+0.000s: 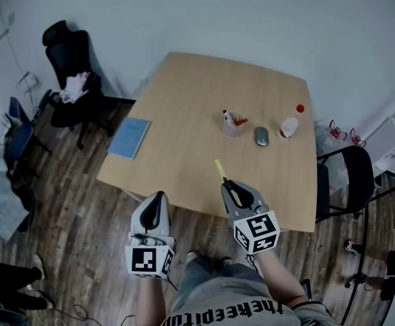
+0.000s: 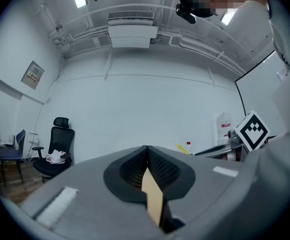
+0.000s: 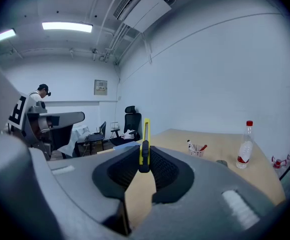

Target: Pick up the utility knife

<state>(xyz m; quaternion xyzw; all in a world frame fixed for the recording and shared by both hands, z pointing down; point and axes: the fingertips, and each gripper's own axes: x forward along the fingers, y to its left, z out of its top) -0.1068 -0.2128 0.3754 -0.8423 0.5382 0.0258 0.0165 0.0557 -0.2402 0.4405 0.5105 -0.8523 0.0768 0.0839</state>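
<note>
Here, slim yellow plastic utility knife (image 3: pixel 145 136) (image 1: pixel 219 170) clamped between the grey right gripper's (image 3: pixel 144 160) (image 1: pixel 230 184) jaws, held above the pale wooden table (image 1: pixel 197 100) (near its front edge), grey left gripper (image 2: pixel 147 159) (image 1: pixel 158 198) closed, empty.

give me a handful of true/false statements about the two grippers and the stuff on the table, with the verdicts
1. The right gripper is shut on the yellow utility knife. True.
2. The left gripper holds the blue notebook. False: its jaws are together with nothing between them, and the notebook lies near the left edge of the table.
3. The bottle has a red cap. True.
4. In the head view the mouse lies left of the pen basket. False: it lies to the basket's right, between the basket and the bottle.
5. The utility knife lies flat on the table. False: it is held above the table's near edge, sticking out past the jaws.
</note>
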